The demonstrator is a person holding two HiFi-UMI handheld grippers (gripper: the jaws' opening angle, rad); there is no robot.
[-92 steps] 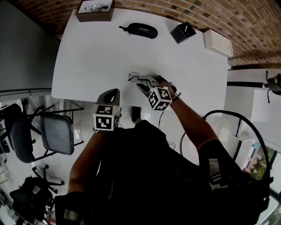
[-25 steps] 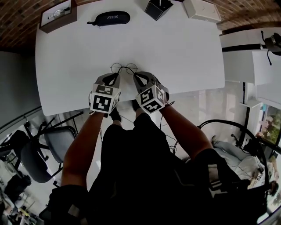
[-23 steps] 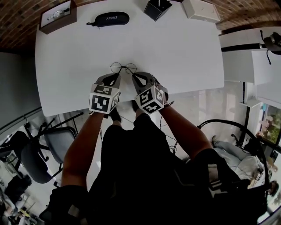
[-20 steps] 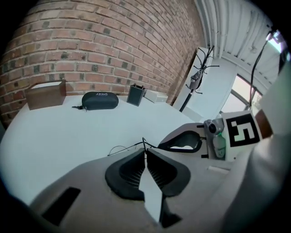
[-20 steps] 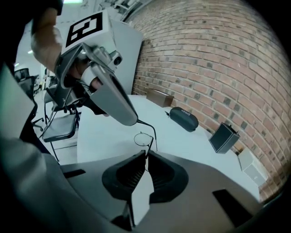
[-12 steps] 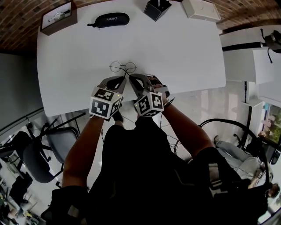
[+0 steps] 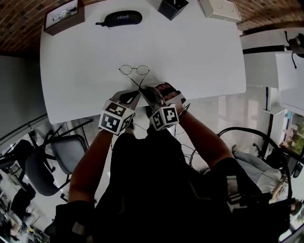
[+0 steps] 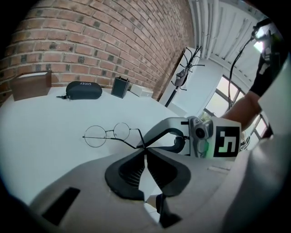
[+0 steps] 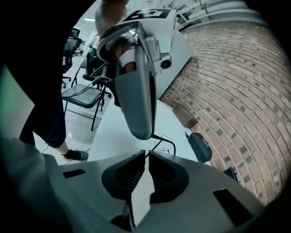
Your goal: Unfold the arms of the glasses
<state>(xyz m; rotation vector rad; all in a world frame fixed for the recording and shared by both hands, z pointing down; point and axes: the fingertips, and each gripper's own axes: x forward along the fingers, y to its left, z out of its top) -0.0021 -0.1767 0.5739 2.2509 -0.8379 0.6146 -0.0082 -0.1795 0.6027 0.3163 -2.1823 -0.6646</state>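
**Each of the 2 grippers pinches 1 arm of the glasses**

I see 1 pair of glasses at the white table, with 2 round lenses in a thin wire frame. I cannot tell if the frame rests on the table top or hangs just above it. From the frame, 2 thin temple arms run back toward me. They seem to cross each other just before they reach the jaw tips.

Both grippers are on the near side of the glasses, side by side and almost touching. The left gripper has its 2 jaws pressed together on the end of 1 temple arm, and no gap shows between the pads there. The right gripper is just beside it. Its 2 jaws are also closed, and the other wire arm comes out from their tips. So each gripper holds 1 arm.

Beyond the glasses, along the far edge of the table, I count 4 things:
- 1 black case lies beyond the glasses and a little to the left.
- 1 brown box stands beyond them and more to the left, with a small item inside that I cannot name.
- 1 black box stands beyond the glasses and to the right.
- 1 white box stands further to the right.

All 4 are well apart from the glasses. On the near left side of the glasses, off the table, stands 1 chair.
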